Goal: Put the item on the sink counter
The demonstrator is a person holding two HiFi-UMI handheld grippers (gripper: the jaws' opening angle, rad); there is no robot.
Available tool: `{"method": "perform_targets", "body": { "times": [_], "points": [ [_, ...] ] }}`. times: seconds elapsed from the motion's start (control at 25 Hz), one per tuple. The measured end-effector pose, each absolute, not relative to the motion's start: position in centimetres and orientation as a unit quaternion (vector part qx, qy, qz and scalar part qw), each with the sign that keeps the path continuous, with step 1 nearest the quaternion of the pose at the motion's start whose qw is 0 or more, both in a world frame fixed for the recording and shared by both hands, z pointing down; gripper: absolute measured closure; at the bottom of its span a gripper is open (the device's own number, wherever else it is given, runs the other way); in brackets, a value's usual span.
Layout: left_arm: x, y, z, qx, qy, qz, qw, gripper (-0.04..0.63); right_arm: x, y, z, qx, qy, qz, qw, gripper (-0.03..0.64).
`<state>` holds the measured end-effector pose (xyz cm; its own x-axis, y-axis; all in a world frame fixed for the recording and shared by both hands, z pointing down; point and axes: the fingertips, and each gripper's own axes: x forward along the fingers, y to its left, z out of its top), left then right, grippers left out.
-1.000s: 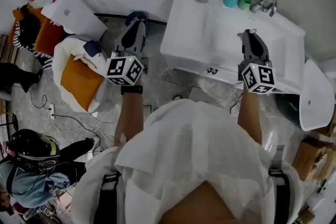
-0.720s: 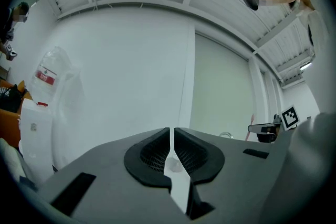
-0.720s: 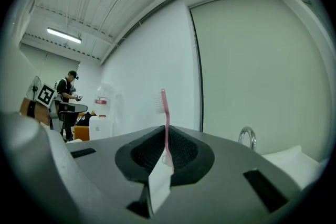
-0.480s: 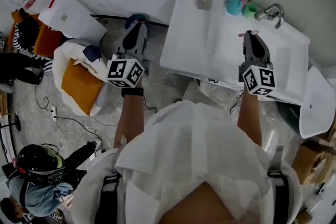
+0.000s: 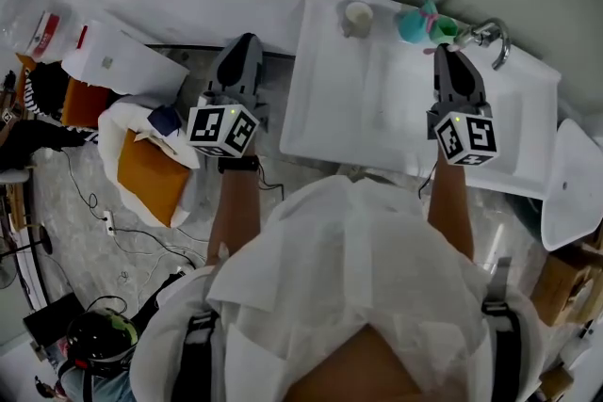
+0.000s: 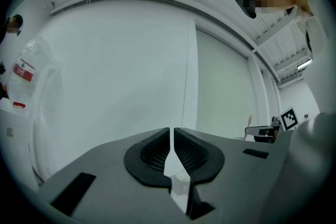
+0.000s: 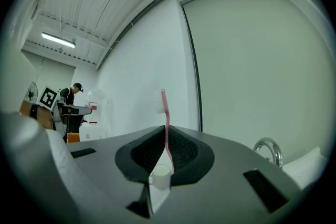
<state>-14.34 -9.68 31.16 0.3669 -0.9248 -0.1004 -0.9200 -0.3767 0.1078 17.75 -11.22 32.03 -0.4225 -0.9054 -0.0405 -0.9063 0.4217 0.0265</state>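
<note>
I am holding the toothbrush (image 7: pixel 165 113) clamped upright in my right tongs (image 7: pixel 167 136), above the tabletop (image 5: pixel 330 80) near the tap (image 5: pixel 490 35). My left tongs (image 6: pixel 171 139) are hanging closed and empty, off its left edge. The toothbrush is not yet set down: lowering and releasing are left.

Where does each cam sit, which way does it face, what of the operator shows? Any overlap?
Head view: on the person's head, steeply down at the sink counter; shirt, forearms, left gripper, right gripper show.
Left gripper view: rides that gripper, looks along its shut, empty jaws at a white wall.
Right gripper view: rides that gripper, looks along jaws shut on a pink toothbrush.
Shared: the faucet, in head and right gripper views.
</note>
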Motion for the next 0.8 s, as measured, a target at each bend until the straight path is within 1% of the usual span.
{"method": "perform_targets", "body": {
  "times": [0.56,0.8],
  "points": [
    [-13.5,-15.3,27.0,0.843,-0.529,-0.095,-0.009,0.558,18.3,-14.3,29.5,-0.558,0.829,0.032,0.026,0.594],
    [-14.3,-18.6,27.1,0.863,-0.497,-0.089,-0.008,0.558,17.0,-15.9,29.2,-0.586,0.810,0.034,0.025,0.594]
  ]
}}
